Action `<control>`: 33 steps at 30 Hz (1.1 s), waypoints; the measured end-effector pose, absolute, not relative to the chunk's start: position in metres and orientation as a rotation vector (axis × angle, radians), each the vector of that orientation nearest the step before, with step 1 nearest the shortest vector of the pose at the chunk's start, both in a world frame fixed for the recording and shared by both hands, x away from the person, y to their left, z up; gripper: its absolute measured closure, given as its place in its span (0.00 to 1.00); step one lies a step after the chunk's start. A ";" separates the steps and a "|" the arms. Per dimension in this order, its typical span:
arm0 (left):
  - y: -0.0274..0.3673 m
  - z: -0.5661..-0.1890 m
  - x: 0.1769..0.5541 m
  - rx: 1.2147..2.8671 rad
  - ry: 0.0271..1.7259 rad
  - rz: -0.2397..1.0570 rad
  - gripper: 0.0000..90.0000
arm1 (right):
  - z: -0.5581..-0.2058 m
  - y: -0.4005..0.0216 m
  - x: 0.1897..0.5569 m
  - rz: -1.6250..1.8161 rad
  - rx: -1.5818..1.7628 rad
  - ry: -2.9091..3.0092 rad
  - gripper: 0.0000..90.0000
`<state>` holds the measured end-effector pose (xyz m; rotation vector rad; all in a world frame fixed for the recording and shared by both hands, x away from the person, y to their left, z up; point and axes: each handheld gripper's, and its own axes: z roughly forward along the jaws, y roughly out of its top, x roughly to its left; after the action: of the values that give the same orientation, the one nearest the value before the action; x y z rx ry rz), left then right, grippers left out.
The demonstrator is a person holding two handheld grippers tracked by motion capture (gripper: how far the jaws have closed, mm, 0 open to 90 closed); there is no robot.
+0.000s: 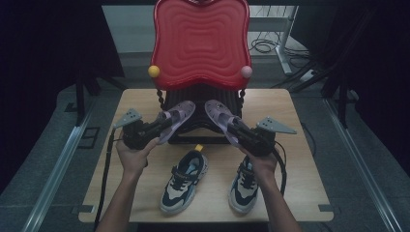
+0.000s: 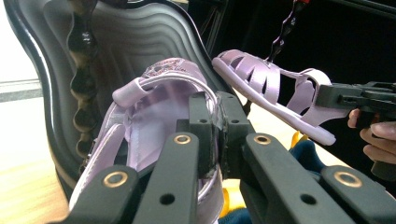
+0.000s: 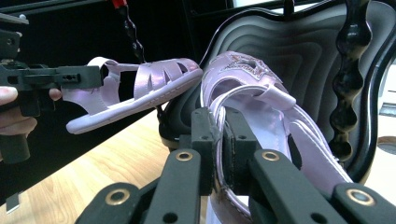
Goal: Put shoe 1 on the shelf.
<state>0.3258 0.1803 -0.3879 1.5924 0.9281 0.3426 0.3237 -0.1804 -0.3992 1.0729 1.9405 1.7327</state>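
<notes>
The left gripper point(image 1: 162, 123) is clamped on the heel strap of the left sandal point(image 1: 178, 117), the right gripper point(image 1: 233, 126) likewise on the right sandal point(image 1: 220, 116); both sandals hang in the air before the red chair point(image 1: 200, 43), toes near each other but apart; the right hand point(image 1: 263, 162) hides part of one sneaker point(image 1: 243, 186); the other sneaker point(image 1: 184, 181) lies on the table point(image 1: 217, 186).
</notes>
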 end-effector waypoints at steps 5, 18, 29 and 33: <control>0.175 -0.387 0.330 1.585 0.925 0.346 0.96 | -0.399 -0.176 0.328 1.732 1.075 1.935 0.94; 0.172 -0.390 0.338 1.572 0.938 0.372 0.96 | -0.397 -0.168 0.338 1.729 1.105 1.894 0.94; 0.167 -0.391 0.345 1.549 0.949 0.393 0.96 | -0.395 -0.163 0.345 1.717 1.119 1.867 0.94; 0.164 -0.391 0.349 1.543 0.951 0.399 0.96 | -0.394 -0.160 0.347 1.718 1.131 1.856 0.94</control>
<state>0.3489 0.1639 -0.3908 1.5431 0.9506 0.3991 0.3473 -0.1604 -0.3944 1.1307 1.8559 1.7185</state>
